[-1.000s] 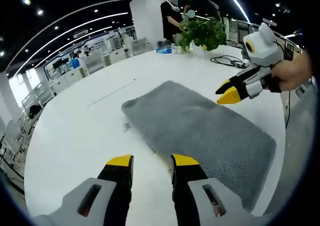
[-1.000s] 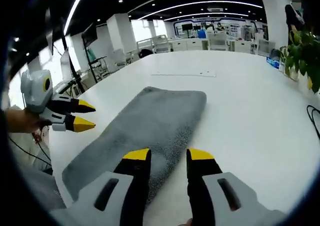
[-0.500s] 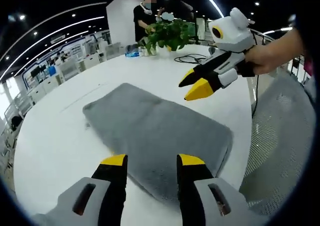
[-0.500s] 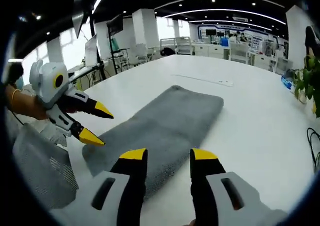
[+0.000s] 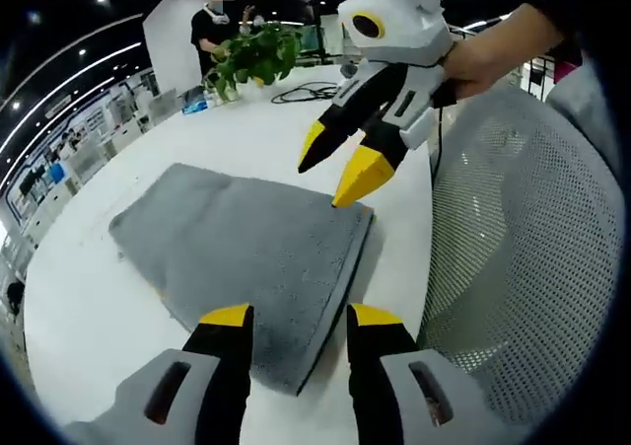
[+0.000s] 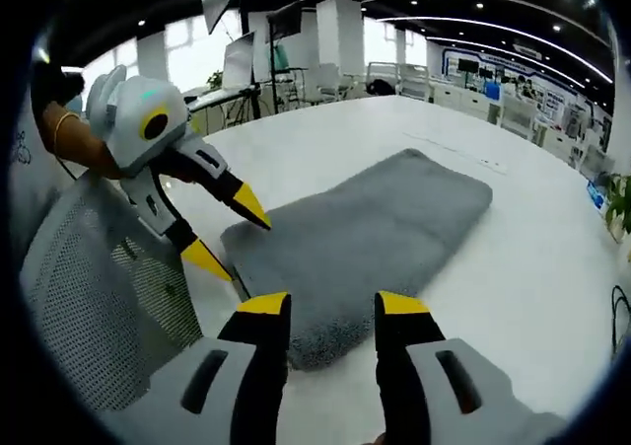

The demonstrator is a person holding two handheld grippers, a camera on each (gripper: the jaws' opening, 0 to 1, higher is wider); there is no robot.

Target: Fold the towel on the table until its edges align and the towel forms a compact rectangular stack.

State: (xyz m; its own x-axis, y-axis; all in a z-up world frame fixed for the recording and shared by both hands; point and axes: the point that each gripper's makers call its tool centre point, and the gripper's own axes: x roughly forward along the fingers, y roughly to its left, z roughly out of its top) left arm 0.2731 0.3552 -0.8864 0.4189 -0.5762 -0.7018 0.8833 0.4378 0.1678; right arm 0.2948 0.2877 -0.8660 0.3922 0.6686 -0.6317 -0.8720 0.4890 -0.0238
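Left gripper view: grey towel point(image 5: 242, 258) lies flat on the white table point(image 5: 89, 327), unfolded, one short end toward the camera near the table edge. Left gripper point(image 5: 294, 319) sits just above that near end, yellow-tipped jaws apart, nothing between them. One jaw tip is over the towel's near corner, the other is over bare table beside its side edge; can't tell if either touches.

Right gripper point(image 5: 340, 164) comes in from the upper right, held by a hand point(image 5: 483, 55). Jaws apart, empty. The lower yellow tip is right at the far corner of the towel's near end, touching or just above it; can't tell which.

Mesh chair back point(image 5: 513, 267) is just off the table edge on the right. Potted plant point(image 5: 251, 55) and a black cable point(image 5: 306, 92) sit at the far end of the table, well apart from the towel. A person point(image 5: 212, 26) stands behind the plant.

Right gripper view: same towel point(image 6: 365, 238) runs away from the camera, lengthwise. Right gripper point(image 6: 333, 307) hovers at its near end, jaws open. Left gripper point(image 6: 229, 233) enters from the left, jaws spread, the tips at the towel's near left corner. Mesh chair point(image 6: 108, 297) is at lower left. Desks and monitors fill the background.
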